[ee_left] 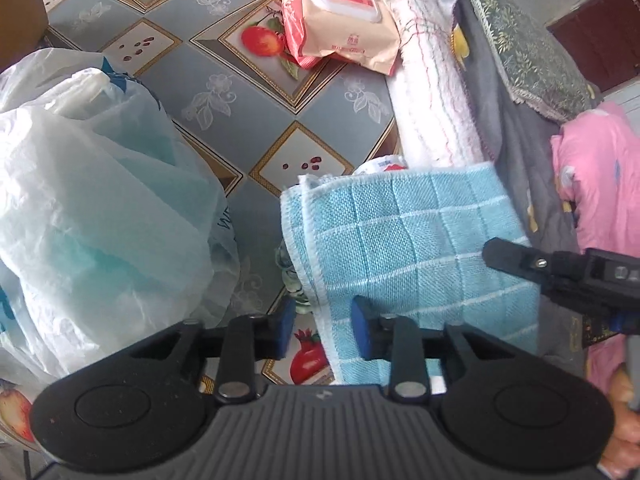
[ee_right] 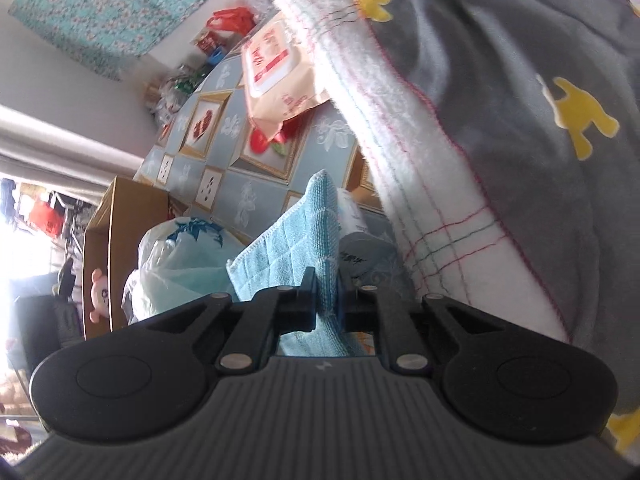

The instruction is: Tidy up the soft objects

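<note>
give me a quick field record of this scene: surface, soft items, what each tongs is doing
surface: patterned tablecloth
held item: blue checked cloth, folded
right tongs: shut on the blue checked cloth
left tongs: open at the cloth's edge, not pinching
nearby: white plastic bag, wet wipes pack, white towel

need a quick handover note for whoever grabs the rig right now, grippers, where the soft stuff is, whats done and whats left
Right gripper: shut on the folded blue checked cloth, holding it up off the patterned tablecloth.
Left gripper: open, pads either side of the cloth's lower edge, not pressing.
Elsewhere: white towel with red stitching along the table edge, pink wet-wipes pack behind, white plastic bag at left.
Done: cloth picked up.
Left: place the cloth, sort the rest.
</note>
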`<state>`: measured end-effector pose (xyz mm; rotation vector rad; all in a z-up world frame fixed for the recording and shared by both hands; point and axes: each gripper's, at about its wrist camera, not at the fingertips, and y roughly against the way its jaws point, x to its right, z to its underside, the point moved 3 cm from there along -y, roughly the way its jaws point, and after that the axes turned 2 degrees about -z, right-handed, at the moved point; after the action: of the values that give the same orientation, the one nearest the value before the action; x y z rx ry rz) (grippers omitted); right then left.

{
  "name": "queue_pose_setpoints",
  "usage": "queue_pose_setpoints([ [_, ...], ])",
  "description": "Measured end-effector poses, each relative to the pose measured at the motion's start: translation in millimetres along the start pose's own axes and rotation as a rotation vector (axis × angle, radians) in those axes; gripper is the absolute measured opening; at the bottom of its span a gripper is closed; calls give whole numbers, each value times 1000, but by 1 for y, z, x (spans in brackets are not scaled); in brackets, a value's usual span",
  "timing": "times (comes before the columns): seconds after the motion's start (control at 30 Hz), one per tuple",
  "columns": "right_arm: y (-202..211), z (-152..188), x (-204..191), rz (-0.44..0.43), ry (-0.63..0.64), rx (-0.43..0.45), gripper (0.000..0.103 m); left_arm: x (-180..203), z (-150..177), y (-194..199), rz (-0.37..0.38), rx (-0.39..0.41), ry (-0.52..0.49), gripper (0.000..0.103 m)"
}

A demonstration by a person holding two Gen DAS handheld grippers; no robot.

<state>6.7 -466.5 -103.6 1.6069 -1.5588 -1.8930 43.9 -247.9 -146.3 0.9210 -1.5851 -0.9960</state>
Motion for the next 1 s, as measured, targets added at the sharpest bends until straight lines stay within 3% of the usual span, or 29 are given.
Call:
queue_pose_setpoints([
  [0.1,-2,-1,5,6,-13,-6,8,3,-2,10,37,24,-8,53],
  [0.17,-4,-1,7,6,-18,-12,8,9,-4,10,45,36,-31,56],
  [0.3,-6,-1,8,-39,-53,-13,8,16,-7,-8,22,12,-54,55],
  [0.43,-6,1,8,-156,-120,-22,10,16,-9,-19,34,7,-52,56],
  [0.6,-23,9,6,-272,-191,-110,11,12,-7,-22,56,3,-42,56],
  [0.73,-39,12,1,-296,-210,-162,17,8,-6,-23,49,-4,-46,56],
  [1.0,-61,9,4,-307,-240,-227,17,-7,-1,-19,80,-23,4,56],
])
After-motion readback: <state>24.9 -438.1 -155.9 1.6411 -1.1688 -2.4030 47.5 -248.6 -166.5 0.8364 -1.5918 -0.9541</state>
